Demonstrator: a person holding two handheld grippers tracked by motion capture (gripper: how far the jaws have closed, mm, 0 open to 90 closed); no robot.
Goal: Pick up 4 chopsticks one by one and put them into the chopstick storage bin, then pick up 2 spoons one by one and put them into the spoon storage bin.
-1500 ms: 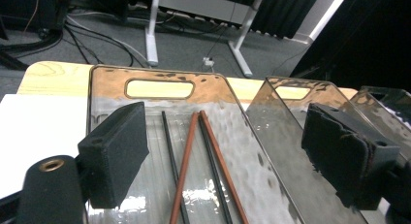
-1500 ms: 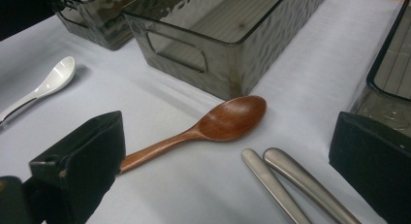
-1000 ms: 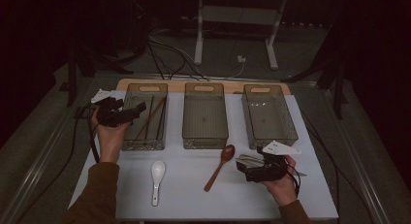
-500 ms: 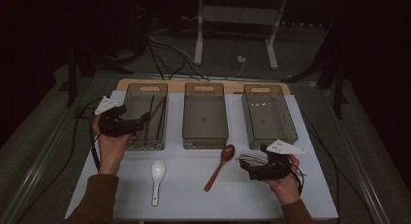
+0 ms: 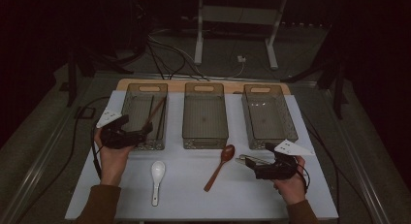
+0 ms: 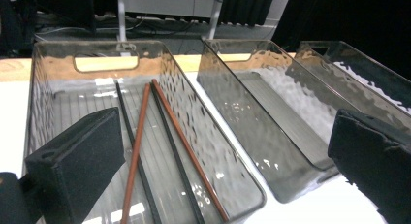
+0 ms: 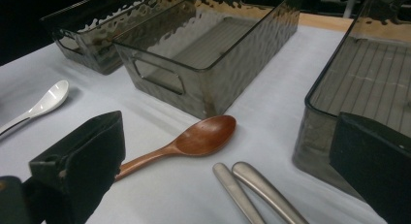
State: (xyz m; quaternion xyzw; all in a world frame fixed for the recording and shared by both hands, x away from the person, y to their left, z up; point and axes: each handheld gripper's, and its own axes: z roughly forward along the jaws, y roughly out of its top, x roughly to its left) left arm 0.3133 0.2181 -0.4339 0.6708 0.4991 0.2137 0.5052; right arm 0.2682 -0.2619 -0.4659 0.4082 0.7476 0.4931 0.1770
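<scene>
Three clear grey bins stand in a row. The left bin (image 5: 127, 107) (image 6: 213, 151) holds brown and black chopsticks (image 5: 156, 112) (image 6: 138, 136). My left gripper (image 5: 141, 131) (image 6: 223, 185) hovers open at that bin's near left corner, holding nothing. The middle bin (image 5: 204, 141) (image 7: 208, 73) and right bin (image 5: 292, 132) (image 7: 315, 132) are bare inside. A brown wooden spoon (image 5: 220, 166) (image 7: 194, 139) lies in front of them. My right gripper (image 5: 252, 165) (image 7: 228, 185) is open and low over two metal handles (image 5: 245, 159) (image 7: 252, 185), which run down between its jaws.
A white ceramic spoon (image 5: 157, 173) (image 7: 43, 103) lies on the white tabletop (image 5: 242, 200) in front of the left bin. Cables and a metal stand (image 5: 201, 30) sit on the dark floor beyond the table.
My left gripper has drawn back from beside the left bin toward its near corner, still open. The right gripper has barely shifted.
</scene>
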